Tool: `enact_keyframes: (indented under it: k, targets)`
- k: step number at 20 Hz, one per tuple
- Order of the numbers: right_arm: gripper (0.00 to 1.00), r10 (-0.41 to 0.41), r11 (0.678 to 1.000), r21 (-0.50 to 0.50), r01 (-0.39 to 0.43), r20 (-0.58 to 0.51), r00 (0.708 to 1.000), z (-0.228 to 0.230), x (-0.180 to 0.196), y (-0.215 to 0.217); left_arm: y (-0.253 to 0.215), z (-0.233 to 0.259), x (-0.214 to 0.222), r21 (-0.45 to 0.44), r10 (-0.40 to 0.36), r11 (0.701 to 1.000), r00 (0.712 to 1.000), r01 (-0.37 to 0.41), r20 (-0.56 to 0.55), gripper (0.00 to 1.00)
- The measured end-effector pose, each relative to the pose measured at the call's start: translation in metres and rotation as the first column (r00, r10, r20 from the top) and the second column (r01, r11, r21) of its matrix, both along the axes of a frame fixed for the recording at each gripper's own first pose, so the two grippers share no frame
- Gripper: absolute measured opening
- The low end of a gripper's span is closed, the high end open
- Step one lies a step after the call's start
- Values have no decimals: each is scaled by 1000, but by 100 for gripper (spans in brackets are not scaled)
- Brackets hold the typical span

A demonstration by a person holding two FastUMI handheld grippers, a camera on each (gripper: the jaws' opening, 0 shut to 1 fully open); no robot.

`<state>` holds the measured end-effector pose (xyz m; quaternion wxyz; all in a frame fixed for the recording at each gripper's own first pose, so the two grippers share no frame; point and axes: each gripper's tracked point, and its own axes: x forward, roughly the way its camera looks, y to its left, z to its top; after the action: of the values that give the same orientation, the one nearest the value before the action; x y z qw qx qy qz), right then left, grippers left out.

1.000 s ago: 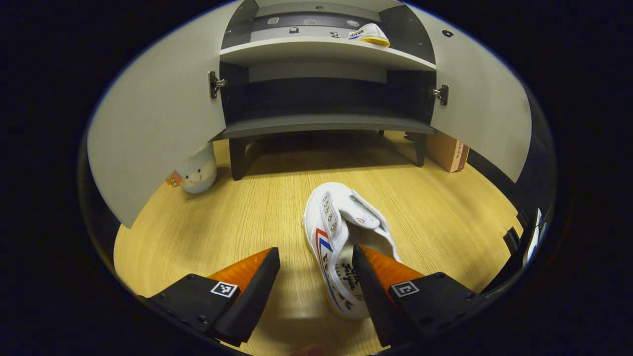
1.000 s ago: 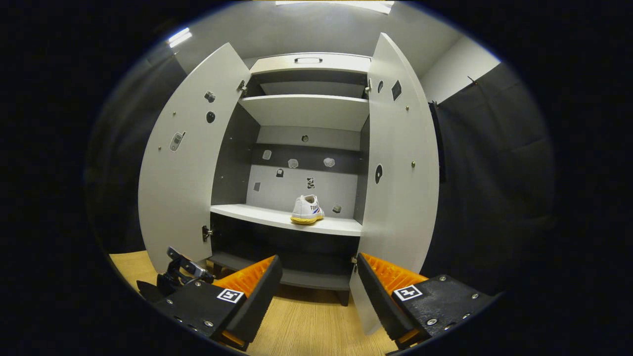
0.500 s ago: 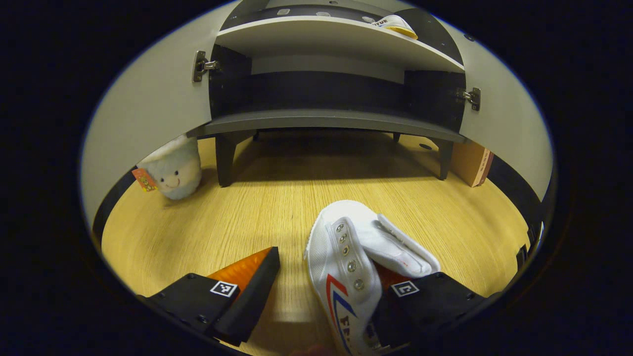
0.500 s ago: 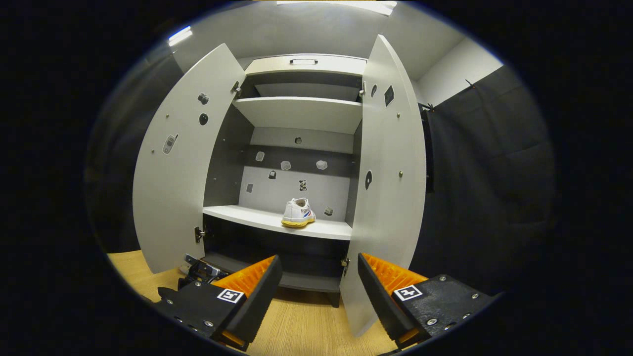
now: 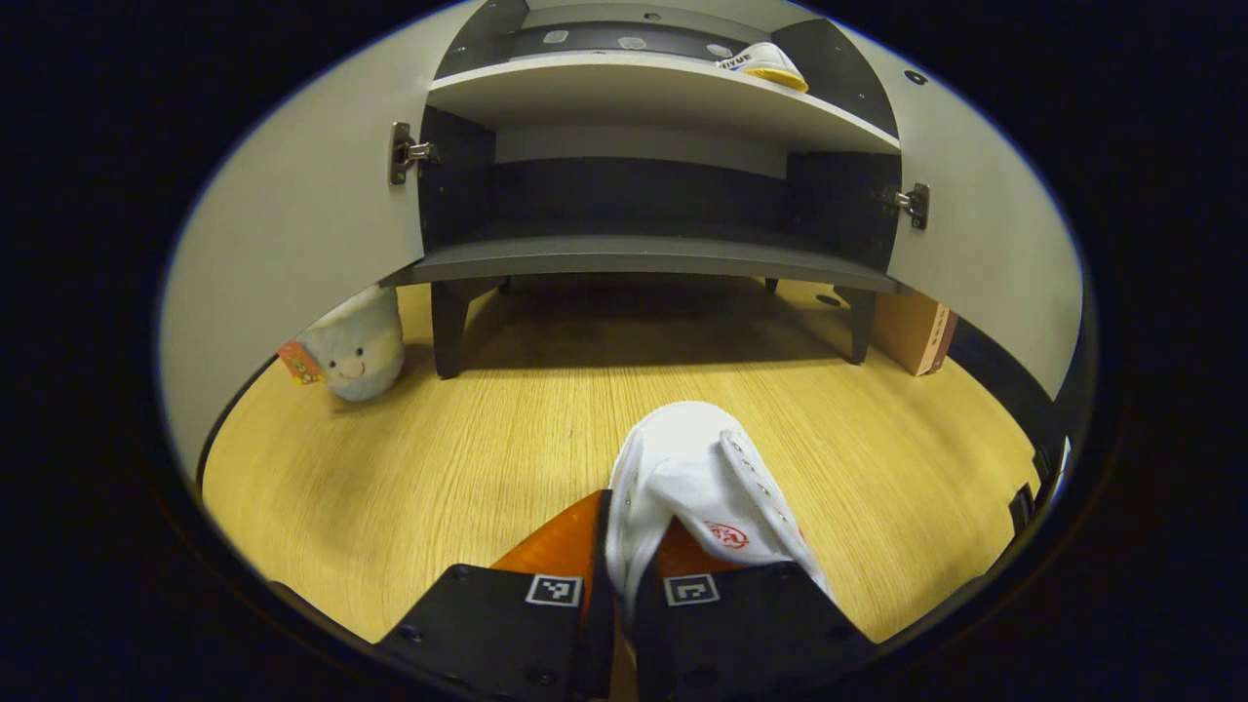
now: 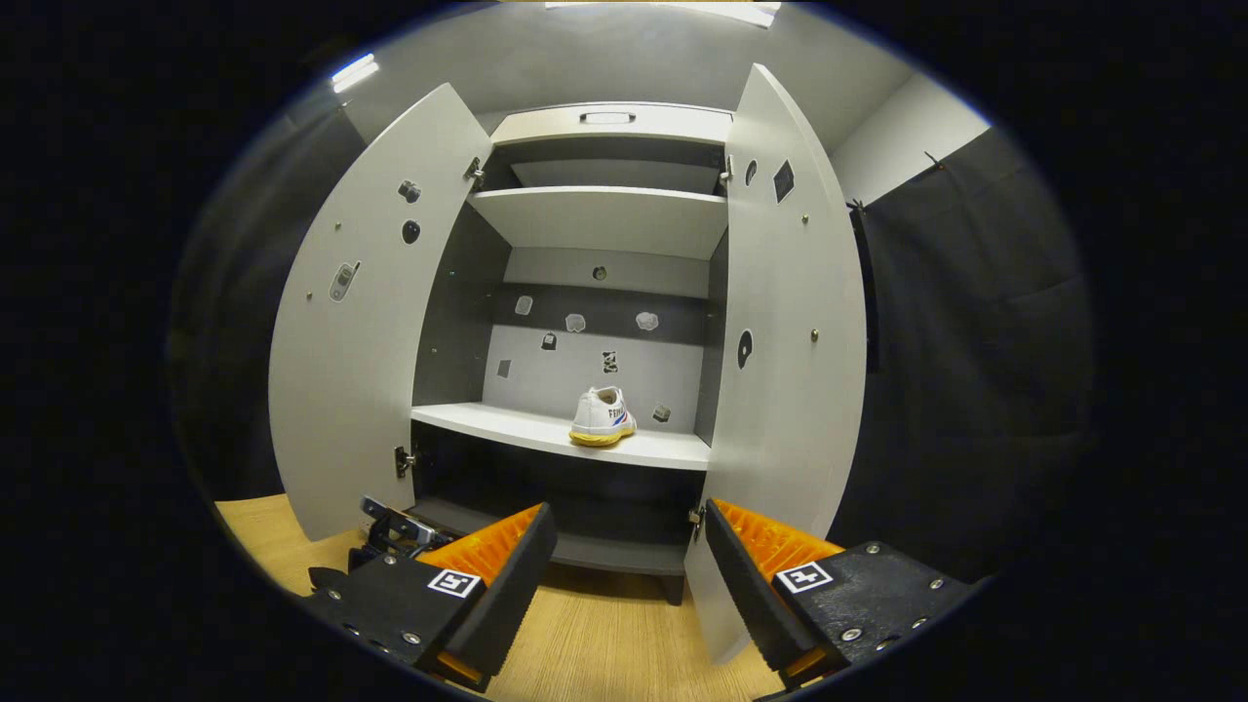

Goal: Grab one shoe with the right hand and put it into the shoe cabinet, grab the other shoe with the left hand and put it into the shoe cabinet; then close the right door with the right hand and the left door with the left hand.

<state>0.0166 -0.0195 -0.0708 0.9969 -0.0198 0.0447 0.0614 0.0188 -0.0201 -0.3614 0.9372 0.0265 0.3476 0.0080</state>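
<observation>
In the left gripper view a white shoe (image 5: 697, 478) lies on the wooden floor (image 5: 439, 458), and my left gripper (image 5: 624, 561) is shut on its side wall, one finger outside and one inside the opening. The grey shoe cabinet (image 5: 643, 255) stands ahead with both doors open. The other white shoe (image 5: 763, 64) with a yellow sole rests on the middle shelf, right side. In the right gripper view my right gripper (image 6: 624, 556) is open and empty, facing the cabinet (image 6: 604, 214), with the shelved shoe (image 6: 603, 415) beyond it. The left gripper (image 6: 395, 531) shows low at the left.
A pale plush toy (image 5: 356, 343) sits on the floor under the left door (image 5: 292, 234). A brown cardboard box (image 5: 915, 336) stands by the cabinet's right leg, behind the right door (image 5: 985, 244). The cabinet's bottom shelf (image 5: 634, 210) is dark and bare.
My left gripper's fingers have come together on the floor shoe's side wall; the shoe has tipped and turned between them. The right gripper stayed open, with only slight camera drift.
</observation>
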Motion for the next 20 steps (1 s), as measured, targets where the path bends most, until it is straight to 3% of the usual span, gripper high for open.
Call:
enact_keyframes:
  k: [5, 7, 10, 12, 15, 18, 20]
  targets:
    - [94, -9, 1000, 14, 9, 8, 1000, 3, 0, -3, -6, 151, -6, 29, 32, 999, 978, -39, 208, 16]
    - [94, -14, 1000, 23, 14, 13, 1000, 4, 1, -4, -11, 223, 17, 47, 13, 998, 957, -28, 289, 16]
    - [94, -15, 999, 34, 15, 24, 1000, 8, 1, -5, -19, 304, 70, 4, 6, 1000, 926, -8, 378, 16]
    - [94, -17, 999, 30, 16, 30, 999, 11, -1, -5, -22, 351, 110, 41, -15, 999, 897, -4, 442, 16]
    - [94, -23, 999, 41, 22, 37, 999, 16, -4, -7, -22, 379, 173, 46, -4, 999, 871, -21, 491, 16]
    - [94, -34, 999, 35, 33, 34, 999, 21, -6, -13, -21, 368, 238, 32, 19, 999, 905, -36, 425, 16]
    - [94, -47, 999, 18, 47, 38, 998, 24, -6, -18, -14, 353, 280, 68, 31, 996, 922, -62, 385, 16]
